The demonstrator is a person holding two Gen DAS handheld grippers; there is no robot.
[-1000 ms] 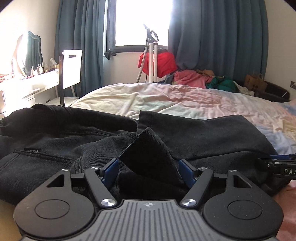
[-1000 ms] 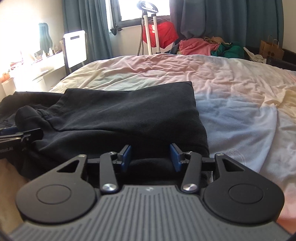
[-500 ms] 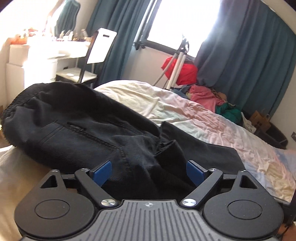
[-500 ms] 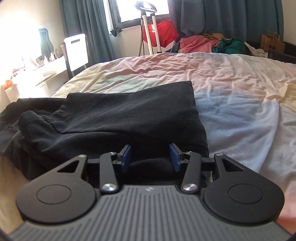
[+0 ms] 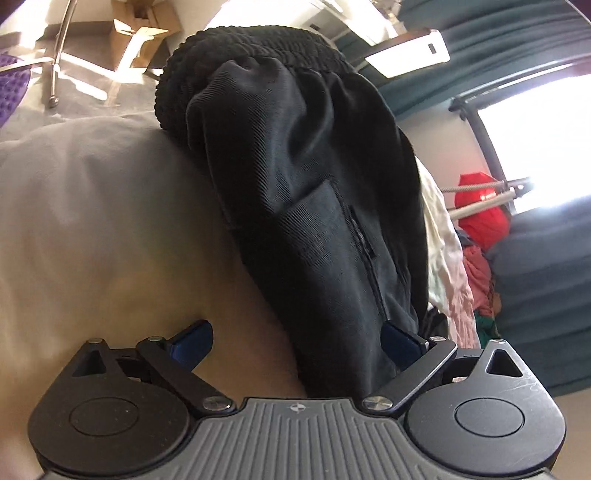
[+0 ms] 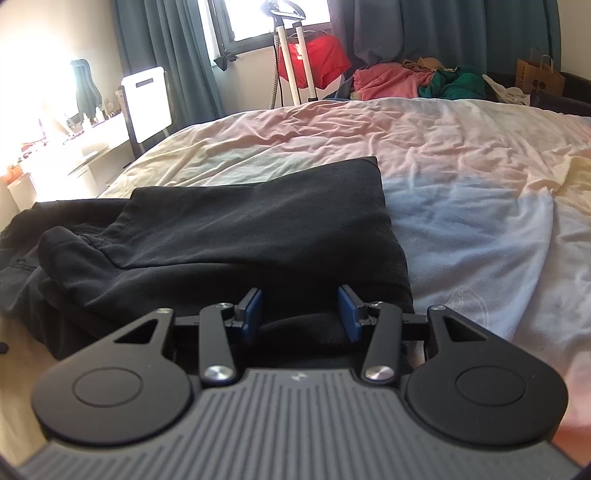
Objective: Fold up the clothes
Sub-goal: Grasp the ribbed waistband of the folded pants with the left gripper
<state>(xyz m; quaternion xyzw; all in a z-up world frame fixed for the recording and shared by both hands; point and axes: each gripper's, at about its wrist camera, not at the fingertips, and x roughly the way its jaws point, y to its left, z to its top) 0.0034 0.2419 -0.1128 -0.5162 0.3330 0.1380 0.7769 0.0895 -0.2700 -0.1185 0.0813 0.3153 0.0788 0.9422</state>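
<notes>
— Boxes first: in the left wrist view a cardboard box (image 5: 142,31) stands on the floor past the bed edge, flaps up; what lies inside I cannot tell.

— And the gripper there?

— The left gripper (image 5: 295,341) has its jaws spread wide, having just been opening. The black trousers (image 5: 295,192) run up the tilted view between them, waistband at the top; one blue pad (image 5: 400,341) lies against the cloth, the other sits clear over the pale bedsheet (image 5: 92,240). Nothing is pinched.

— Right wrist view?

— A brown paper bag (image 6: 539,75) stands at the far side of the bed (image 6: 461,155); its contents are out of sight. The trousers (image 6: 240,240) lie partly folded on the sheet near the front edge.

— The right gripper (image 6: 301,315)?

— About half spread, a hump of black cloth between its pads — whether they press on it, I cannot tell.
</notes>
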